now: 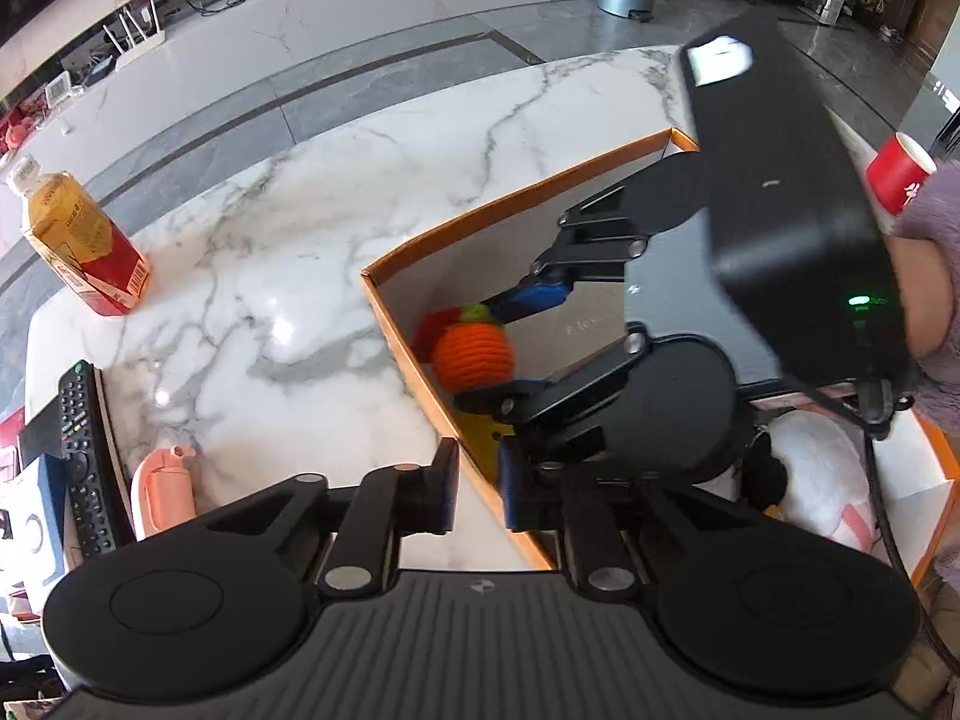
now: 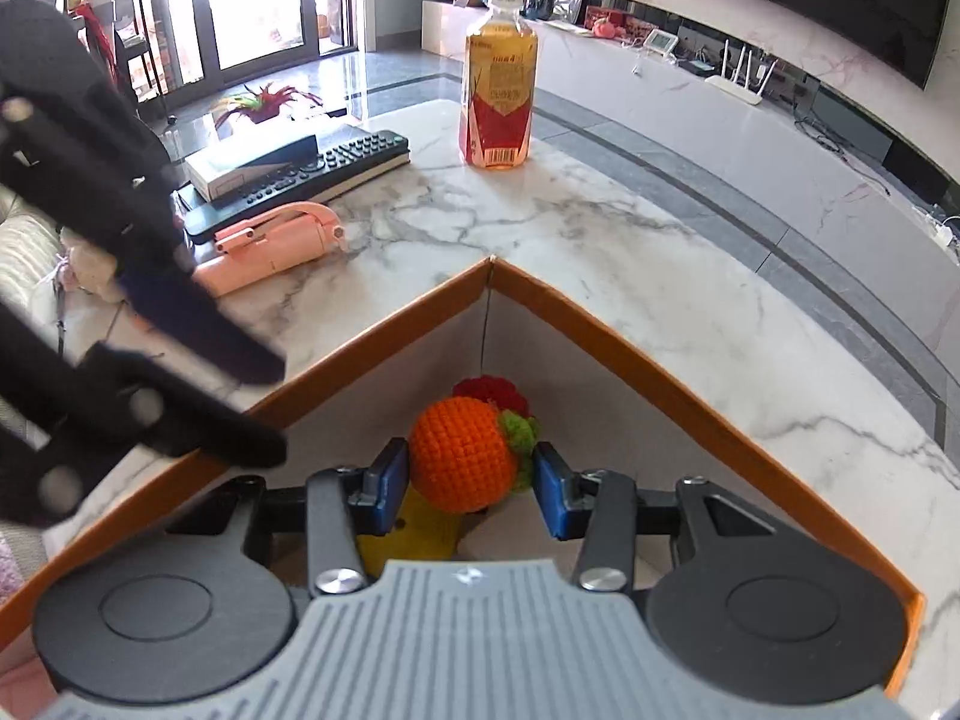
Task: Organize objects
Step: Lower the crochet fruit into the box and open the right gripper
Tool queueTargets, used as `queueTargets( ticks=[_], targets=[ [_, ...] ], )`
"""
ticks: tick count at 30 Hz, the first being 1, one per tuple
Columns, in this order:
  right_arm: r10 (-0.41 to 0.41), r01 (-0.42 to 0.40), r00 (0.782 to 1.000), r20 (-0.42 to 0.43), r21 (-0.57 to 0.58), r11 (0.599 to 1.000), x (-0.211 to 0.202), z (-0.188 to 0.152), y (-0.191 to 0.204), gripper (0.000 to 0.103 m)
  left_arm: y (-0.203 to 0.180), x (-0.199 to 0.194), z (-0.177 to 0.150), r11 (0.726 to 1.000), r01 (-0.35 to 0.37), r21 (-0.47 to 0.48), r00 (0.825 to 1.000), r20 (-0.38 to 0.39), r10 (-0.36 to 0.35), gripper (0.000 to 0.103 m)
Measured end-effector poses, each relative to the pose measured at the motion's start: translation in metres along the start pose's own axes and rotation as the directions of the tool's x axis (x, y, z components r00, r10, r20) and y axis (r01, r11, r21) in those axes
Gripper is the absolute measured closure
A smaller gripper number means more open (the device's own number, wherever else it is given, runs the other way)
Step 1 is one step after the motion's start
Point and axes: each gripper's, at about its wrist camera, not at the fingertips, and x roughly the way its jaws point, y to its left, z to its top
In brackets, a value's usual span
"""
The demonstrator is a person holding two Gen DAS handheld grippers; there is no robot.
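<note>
Step in hand: the right tool hangs inside the far corner of the orange-rimmed box, bringing a crocheted orange ball down to the box floor, as I judge it
Right tool: jaws about half apart with the ball between the blue pads; the left pad presses its side; the right pad sits against the green knitted leaves beside it; I read this as a hold on the ball
Left tool: jaws at their narrowest, a small gap between the pads, nothing in them; it hovers over the near wall of the box, one finger on each side of the rim
Task's thing: the ball is low in the box corner, just in front of a red knitted piece; a yellow item lies below it
Doing it well: lower until the ball rests on the floor before letting go, since a round soft ball may roll; open slowly so the yarn does not snag on a pad; keep the left tool away from the rim so the two do not collide
Still outside the box: drink bottle, black remote control, pink folded gadget, all on the marble table; red paper cup beyond the box
Writing: the bottle has a red and yellow label with a barcode, its characters too small to read; white marks on the cup, unreadable
</note>
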Motion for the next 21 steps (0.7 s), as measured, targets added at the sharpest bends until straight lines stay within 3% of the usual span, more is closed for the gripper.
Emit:
queueTargets(
  ticks=[9,11,18,21],
  targets=[
    [0.013,-0.013,1.000,-0.028,-0.001,1.000,0.017,-0.001,-0.001,0.053,0.006,-0.001,-0.004,1.000,0.014,-0.009,1.000,0.004,-0.014,0.086],
    [0.011,-0.011,1.000,-0.014,-0.003,1.000,0.012,-0.001,-0.001,0.046,0.006,-0.001,-0.005,1.000,0.013,-0.010,1.000,0.004,-0.013,0.086],
    [-0.009,0.009,1.000,-0.006,-0.013,1.000,-0.018,-0.003,0.004,0.047,-0.002,-0.010,-0.010,0.999,-0.008,-0.037,1.000,0.015,0.008,0.086],
    [-0.054,0.054,0.998,-0.013,-0.022,0.998,-0.039,-0.005,0.011,0.047,-0.013,-0.024,-0.013,0.999,-0.036,-0.036,0.998,0.045,0.038,0.086]
  ],
)
